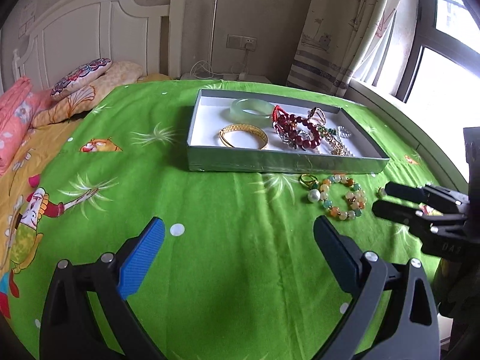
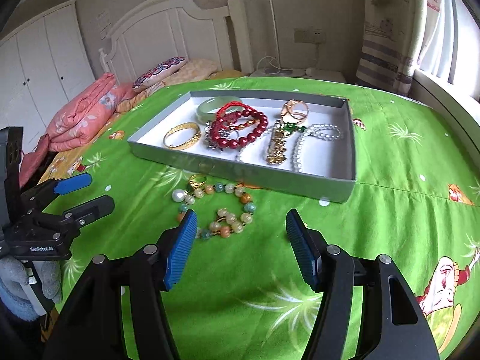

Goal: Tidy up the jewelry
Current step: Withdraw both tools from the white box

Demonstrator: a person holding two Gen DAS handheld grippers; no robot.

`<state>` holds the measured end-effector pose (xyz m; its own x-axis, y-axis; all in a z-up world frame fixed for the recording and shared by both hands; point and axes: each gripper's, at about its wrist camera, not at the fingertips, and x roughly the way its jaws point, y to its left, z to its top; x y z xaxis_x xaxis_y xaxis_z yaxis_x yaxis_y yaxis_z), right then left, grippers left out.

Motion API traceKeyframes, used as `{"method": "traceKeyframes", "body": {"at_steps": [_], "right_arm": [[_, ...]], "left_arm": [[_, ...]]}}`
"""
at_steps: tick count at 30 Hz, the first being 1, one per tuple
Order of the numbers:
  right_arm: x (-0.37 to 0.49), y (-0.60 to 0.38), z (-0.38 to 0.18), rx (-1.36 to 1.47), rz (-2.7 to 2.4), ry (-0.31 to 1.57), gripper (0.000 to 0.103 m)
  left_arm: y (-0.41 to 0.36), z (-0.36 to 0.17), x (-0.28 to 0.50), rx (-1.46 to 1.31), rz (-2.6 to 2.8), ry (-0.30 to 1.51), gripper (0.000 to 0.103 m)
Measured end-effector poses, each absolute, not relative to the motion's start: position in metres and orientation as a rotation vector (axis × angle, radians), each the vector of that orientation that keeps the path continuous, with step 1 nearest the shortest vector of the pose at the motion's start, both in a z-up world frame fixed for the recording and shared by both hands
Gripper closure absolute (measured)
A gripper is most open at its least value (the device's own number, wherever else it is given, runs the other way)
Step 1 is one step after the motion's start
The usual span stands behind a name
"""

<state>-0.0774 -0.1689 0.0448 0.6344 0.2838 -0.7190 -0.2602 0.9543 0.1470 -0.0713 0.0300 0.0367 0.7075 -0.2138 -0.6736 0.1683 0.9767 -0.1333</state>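
A grey tray sits on the green bedspread. It holds a jade bangle, a gold bangle, red bead bracelets and a pearl necklace. In front of the tray lie a multicolour bead bracelet, a gold ring and a pearl. My right gripper is open just behind the bead bracelet, its pads not pressing it. My left gripper is wide open over bare bedspread, left of the loose pieces.
Pillows and a folded pink quilt lie at the head of the bed by the white headboard. A curtain and window flank the right side. A gloved hand holds the left gripper.
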Motion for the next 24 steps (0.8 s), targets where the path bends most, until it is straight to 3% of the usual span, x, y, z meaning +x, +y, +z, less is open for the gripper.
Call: {"method": "traceKeyframes", "body": {"at_steps": [9,11,18,24], "right_arm": [[-0.067,-0.153,0.033,-0.026,0.337,0.916,0.042],[-0.060,-0.153,0.030,-0.017,0.308,0.943,0.029],[-0.039,-0.158,0.032,0.096,0.293,0.964,0.029],[-0.032,-0.140,0.027,-0.012,0.275,0.975,0.025]], "left_arm": [[0.057,0.023,-0.059,-0.266,-0.258,0.830,0.005],[0.055,0.023,-0.060,-0.255,-0.272,0.824,0.005],[0.056,0.025,-0.061,-0.264,-0.287,0.813,0.004],[0.056,0.024,-0.061,-0.268,-0.285,0.817,0.004]]}}
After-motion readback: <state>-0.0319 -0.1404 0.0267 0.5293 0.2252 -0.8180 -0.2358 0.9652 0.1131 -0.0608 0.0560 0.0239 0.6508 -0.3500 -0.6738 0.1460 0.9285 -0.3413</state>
